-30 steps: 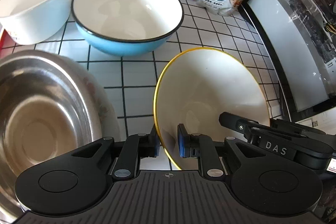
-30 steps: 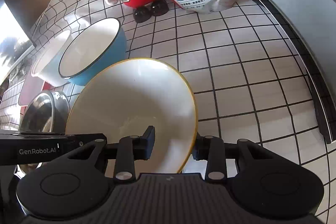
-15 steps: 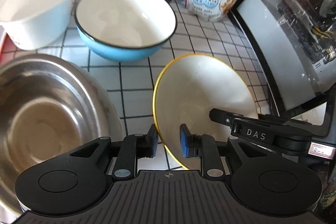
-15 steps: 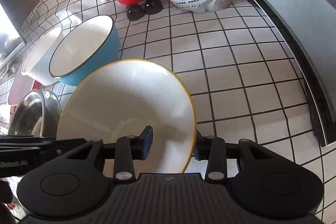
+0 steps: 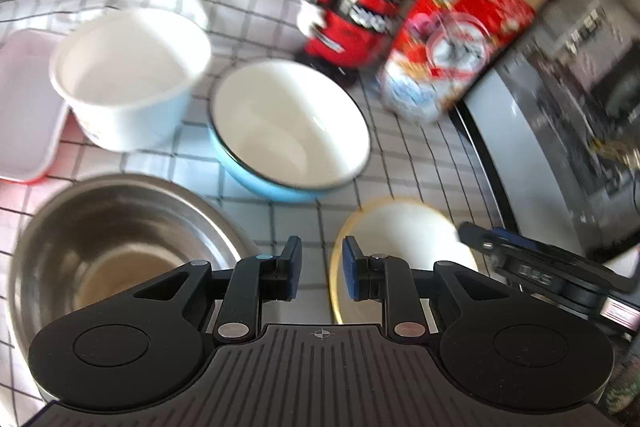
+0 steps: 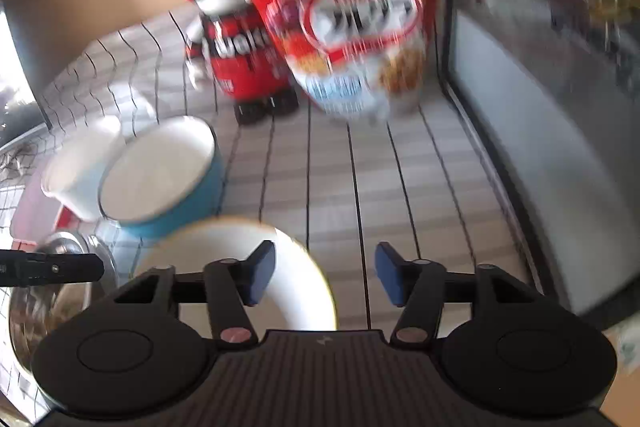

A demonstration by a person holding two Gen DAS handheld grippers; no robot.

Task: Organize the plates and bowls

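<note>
The white bowl with a yellow rim (image 5: 400,239) (image 6: 224,247) rests on the checked cloth, below both grippers. My left gripper (image 5: 320,271) hangs over its left edge. Its jaws stand a little apart, and the rim shows in the gap untouched. My right gripper (image 6: 325,279) hovers over the bowl's right edge. Its jaws are opening wide and the pads press on nothing. Behind the yellow-rimmed bowl sit a blue bowl (image 5: 288,123) (image 6: 160,179) and a white bowl (image 5: 128,75). To the left lies a steel bowl (image 5: 112,247). Both views are blurred.
A pink tray (image 5: 24,107) lies at the far left. A red toy robot (image 5: 360,7) and a cereal bag (image 5: 452,39) stand at the back. A dark glass-fronted appliance (image 5: 560,107) walls off the right side. The right gripper's body (image 5: 540,267) shows low in the left wrist view.
Both grippers have let go of the yellow-rimmed bowl's rim and risen, tilting up toward the back. The right jaws have spread wide; the left jaws opened slightly. The bowl now looks smaller below.
</note>
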